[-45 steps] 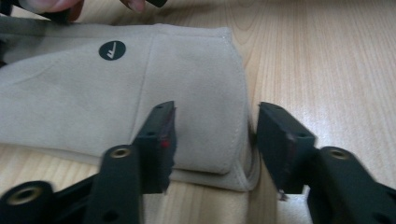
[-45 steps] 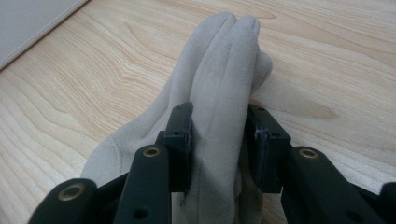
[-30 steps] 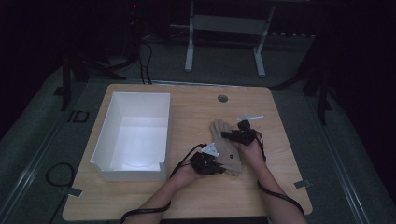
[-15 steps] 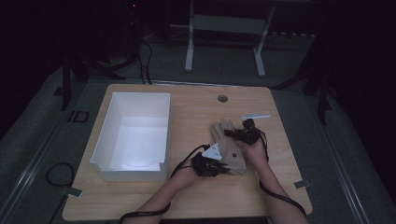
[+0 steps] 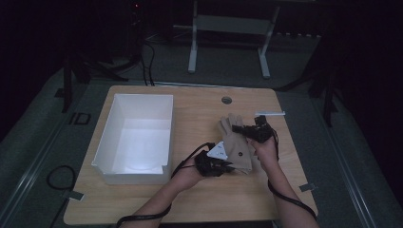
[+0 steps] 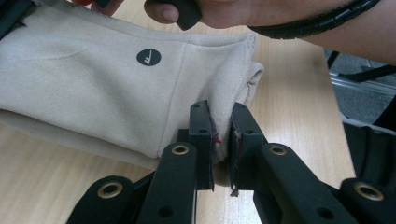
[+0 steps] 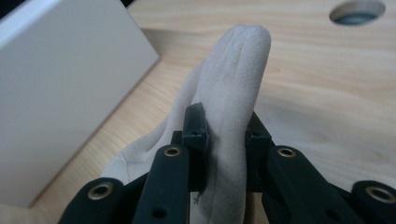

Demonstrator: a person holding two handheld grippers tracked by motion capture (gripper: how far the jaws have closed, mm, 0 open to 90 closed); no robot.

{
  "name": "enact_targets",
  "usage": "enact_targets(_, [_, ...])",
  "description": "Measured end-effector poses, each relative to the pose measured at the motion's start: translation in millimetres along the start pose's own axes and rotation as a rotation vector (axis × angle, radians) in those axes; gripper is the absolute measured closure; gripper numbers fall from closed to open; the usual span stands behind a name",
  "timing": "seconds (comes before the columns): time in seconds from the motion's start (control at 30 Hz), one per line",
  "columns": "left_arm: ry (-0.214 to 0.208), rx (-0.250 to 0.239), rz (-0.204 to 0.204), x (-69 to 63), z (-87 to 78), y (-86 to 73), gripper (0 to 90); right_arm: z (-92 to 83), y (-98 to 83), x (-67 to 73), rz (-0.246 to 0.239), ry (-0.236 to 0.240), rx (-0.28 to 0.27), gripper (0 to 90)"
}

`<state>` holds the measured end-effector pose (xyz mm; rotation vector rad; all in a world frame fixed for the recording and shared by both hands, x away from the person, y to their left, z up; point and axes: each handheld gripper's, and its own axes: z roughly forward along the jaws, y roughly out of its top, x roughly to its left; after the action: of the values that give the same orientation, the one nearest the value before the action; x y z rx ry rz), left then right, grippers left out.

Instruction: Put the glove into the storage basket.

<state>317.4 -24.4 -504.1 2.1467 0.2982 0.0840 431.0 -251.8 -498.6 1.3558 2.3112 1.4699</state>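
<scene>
A beige glove [image 5: 237, 145] is held just above the table between my two grippers. The left gripper [image 5: 231, 166] is shut on the edge of its cuff; in the left gripper view the jaws [image 6: 219, 135] pinch the folded fabric [image 6: 93, 93] below a round black logo [image 6: 148, 57]. The right gripper [image 5: 241, 129] is shut on the glove's fingers. Its jaws [image 7: 226, 135] have just been closing, and a glove finger [image 7: 243, 60] stands up between them. The person's right hand [image 6: 224, 11] shows beyond the cuff.
An open white box [image 5: 138, 137] stands on the left half of the wooden table [image 5: 190, 199], close to the glove [image 7: 56, 84]. A round cable hole [image 5: 226, 100] and a short white strip [image 5: 270, 113] lie toward the far edge.
Both hands have risen a little, and the glove has come up off the table with them. The white box has not moved.
</scene>
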Motion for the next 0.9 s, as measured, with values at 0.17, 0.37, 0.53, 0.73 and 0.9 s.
enact_targets(0.17, [0.005,-0.015,0.010,-2.2,-9.8,8.7,82.4,-8.1,12.8,10.6,-0.029,0.008,-0.013,76.7])
enact_targets(0.37, [0.024,-0.041,0.021,-2.7,-31.8,23.3,82.3,-20.7,32.8,25.0,-0.041,0.027,-0.050,76.8])
enact_targets(0.53, [0.047,-0.053,0.023,0.1,-50.3,31.8,82.3,-28.7,48.2,33.7,-0.039,0.045,-0.082,76.7])
enact_targets(0.73, [0.065,-0.058,0.007,1.9,-66.6,33.9,82.3,-32.8,61.5,43.2,-0.050,0.052,-0.100,76.7])
enact_targets(0.9, [0.084,-0.046,0.024,-1.6,-78.8,37.7,82.3,-29.8,67.6,52.5,-0.062,0.069,-0.100,76.7])
